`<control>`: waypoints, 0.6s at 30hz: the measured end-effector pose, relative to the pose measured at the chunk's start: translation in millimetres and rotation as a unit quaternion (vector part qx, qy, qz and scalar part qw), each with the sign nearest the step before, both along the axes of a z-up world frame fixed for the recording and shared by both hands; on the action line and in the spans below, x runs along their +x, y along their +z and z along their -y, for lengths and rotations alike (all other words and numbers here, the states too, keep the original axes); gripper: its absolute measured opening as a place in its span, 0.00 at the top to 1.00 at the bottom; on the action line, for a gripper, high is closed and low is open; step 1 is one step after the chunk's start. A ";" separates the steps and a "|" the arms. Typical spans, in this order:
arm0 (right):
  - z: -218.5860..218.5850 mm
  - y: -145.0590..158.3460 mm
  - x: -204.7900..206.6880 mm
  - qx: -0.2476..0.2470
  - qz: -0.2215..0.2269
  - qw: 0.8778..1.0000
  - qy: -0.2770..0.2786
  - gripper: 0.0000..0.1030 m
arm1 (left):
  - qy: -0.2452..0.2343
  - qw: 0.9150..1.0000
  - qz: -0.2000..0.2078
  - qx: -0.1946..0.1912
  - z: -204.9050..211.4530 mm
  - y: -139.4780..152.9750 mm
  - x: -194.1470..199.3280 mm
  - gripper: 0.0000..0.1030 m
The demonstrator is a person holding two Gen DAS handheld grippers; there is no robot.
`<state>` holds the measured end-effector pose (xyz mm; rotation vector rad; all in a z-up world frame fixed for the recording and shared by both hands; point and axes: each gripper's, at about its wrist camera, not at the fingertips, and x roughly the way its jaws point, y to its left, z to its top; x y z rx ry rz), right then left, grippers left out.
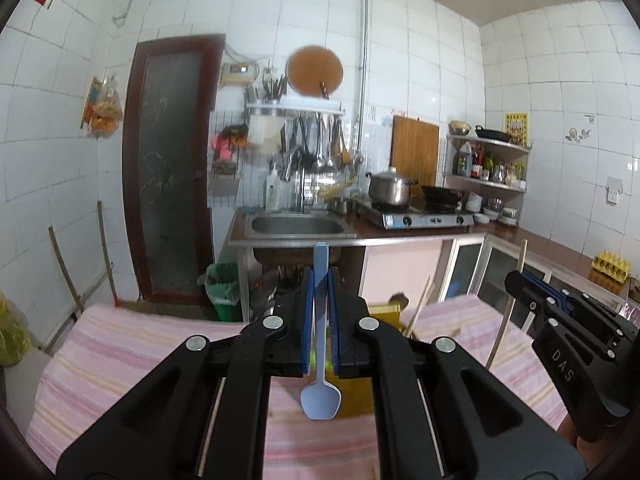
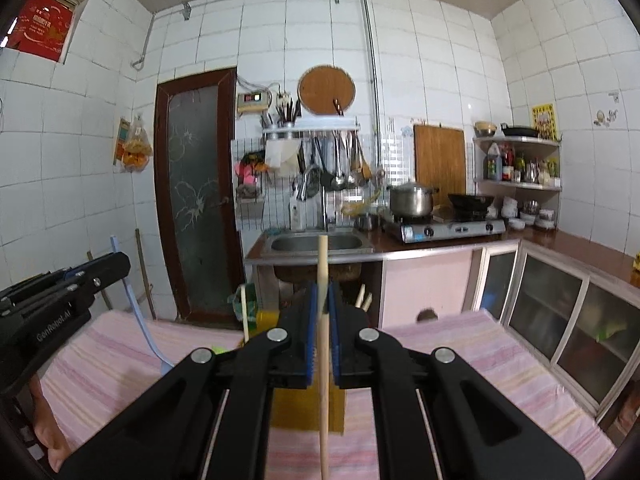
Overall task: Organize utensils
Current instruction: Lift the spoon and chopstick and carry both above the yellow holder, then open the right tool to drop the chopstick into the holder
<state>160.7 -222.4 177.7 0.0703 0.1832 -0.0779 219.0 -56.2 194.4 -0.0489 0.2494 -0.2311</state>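
My left gripper (image 1: 320,276) is shut on a light blue plastic spoon (image 1: 321,398), which stands upright with its handle up and its bowl hanging below the jaws. My right gripper (image 2: 323,292) is shut on a wooden chopstick (image 2: 323,256), also held upright. Each gripper shows in the other's view: the right gripper (image 1: 516,280) with its chopstick (image 1: 505,324), and the left gripper (image 2: 118,262) with the spoon (image 2: 138,316). Both hang above a table with a pink striped cloth (image 1: 120,344). A yellow holder (image 2: 306,408) lies beneath and behind the grippers, with other chopsticks (image 2: 245,308) sticking out of it.
Beyond the table stand a steel sink (image 1: 298,226), a gas stove (image 1: 416,218) with a pot (image 1: 389,188), and corner shelves (image 1: 486,164) of bottles. Glass-door cabinets (image 2: 560,312) run along the right. A green-lined bin (image 1: 224,288) sits by the dark door (image 1: 170,176).
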 end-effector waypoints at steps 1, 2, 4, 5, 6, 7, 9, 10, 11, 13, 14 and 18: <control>0.1 6.9 4.0 -0.002 0.007 1.000 -0.001 0.94 | -0.001 1.000 0.001 -0.005 0.2 5.3 6.6 0.95; 0.1 15.0 8.5 -0.003 0.015 1.000 -0.002 0.94 | -0.003 1.000 0.002 -0.009 1.4 10.2 12.4 0.95; 0.7 31.6 19.8 -0.006 0.033 0.999 -0.005 0.94 | -0.007 1.000 0.005 -0.017 4.8 19.9 26.3 0.95; 0.1 37.9 25.4 -0.007 0.039 0.999 -0.007 0.94 | -0.007 1.000 0.009 -0.017 7.2 23.7 32.6 0.95; 1.1 45.1 34.4 -0.005 0.046 0.999 -0.009 0.94 | -0.008 1.000 0.017 -0.015 11.7 27.1 40.2 0.95; 0.4 48.2 39.5 -0.004 0.050 0.999 -0.010 0.94 | -0.008 1.000 0.020 -0.012 14.8 28.7 45.4 0.95; 2.1 53.6 55.6 0.001 0.059 0.998 -0.013 0.94 | -0.010 1.000 0.025 -0.008 23.3 28.7 60.6 0.95; 3.5 53.8 63.5 0.003 0.061 0.998 -0.017 0.94 | -0.010 1.000 0.024 -0.007 27.8 25.1 69.9 0.95; 6.1 51.4 73.7 0.007 0.063 0.998 -0.020 0.94 | -0.010 1.000 0.021 -0.008 30.7 20.3 77.0 0.95; 8.8 43.6 87.7 0.011 0.064 0.998 -0.020 0.94 | -0.011 1.000 0.008 -0.011 35.4 7.3 94.5 0.95; 11.4 35.5 97.4 0.011 0.061 0.998 -0.021 0.94 | -0.012 1.000 -0.002 -0.013 37.2 -2.6 104.8 0.95; 17.2 0.7 125.5 0.021 0.026 0.999 -0.018 0.94 | -0.018 0.999 -0.038 -0.015 41.2 -40.4 133.3 0.95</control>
